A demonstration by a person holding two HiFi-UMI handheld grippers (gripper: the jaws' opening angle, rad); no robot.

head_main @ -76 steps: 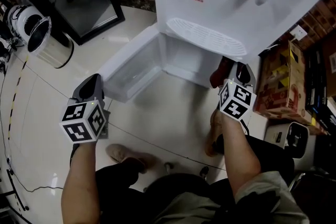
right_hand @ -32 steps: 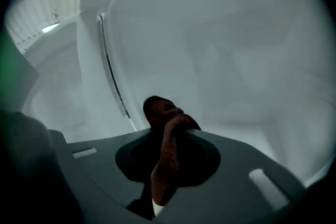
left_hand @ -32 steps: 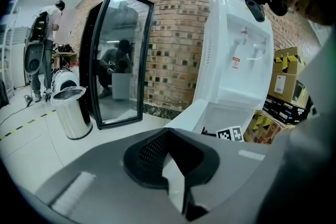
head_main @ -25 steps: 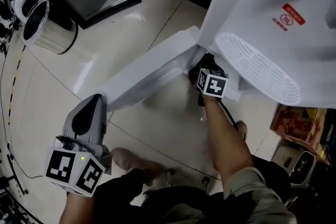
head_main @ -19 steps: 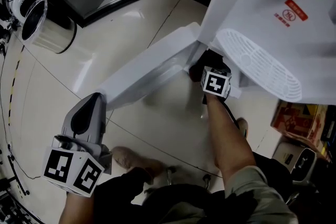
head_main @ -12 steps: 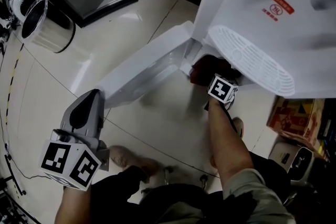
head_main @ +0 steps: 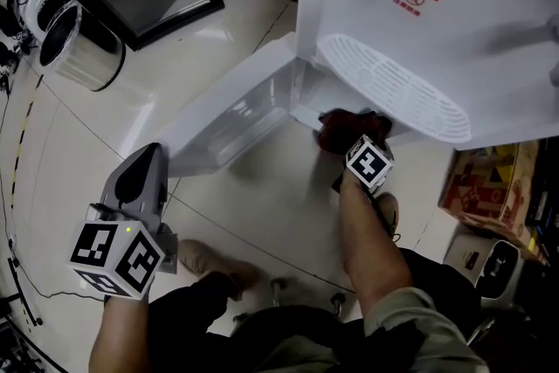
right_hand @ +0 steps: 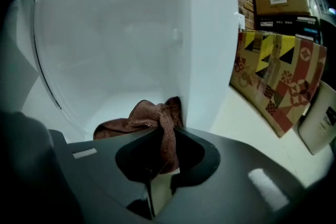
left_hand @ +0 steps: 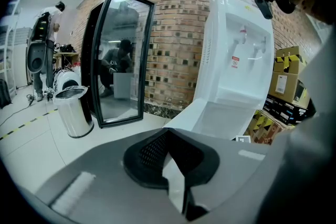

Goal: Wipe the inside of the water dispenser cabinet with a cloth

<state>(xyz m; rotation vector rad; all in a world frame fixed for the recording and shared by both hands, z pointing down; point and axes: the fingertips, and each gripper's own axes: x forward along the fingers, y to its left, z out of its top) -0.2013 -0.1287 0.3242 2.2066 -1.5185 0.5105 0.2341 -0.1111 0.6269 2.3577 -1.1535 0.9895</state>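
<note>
Cloth (right_hand: 149, 120) was the brown rag clamped in my right gripper (right_hand: 161, 164), a fold of it pinched between the jaws and the rest bunched out in front. It sat at the mouth of the cabinet (right_hand: 110, 44), low down against the front edge of the right-hand wall, and looked to be touching the white floor there. From the head view the rag showed just under the drip tray (head_main: 393, 87), with the door (head_main: 223, 113) swung wide to the left.

My left gripper (head_main: 147, 166) hung well apart from all this, off beyond the door's outer end, jaws together on nothing (it had no job here that I could see).

I judged the wiping itself to be under way, working the near right corner. Most of the inside, the back wall and the left side, lay beyond the rag.

The next move, as I read it, called for pushing the rag deeper and dragging it across the floor toward the left wall, pressed flat enough to wipe rather than skim. The grip was only on one fold, so a hard drag into a corner could have pulled it loose.
</note>
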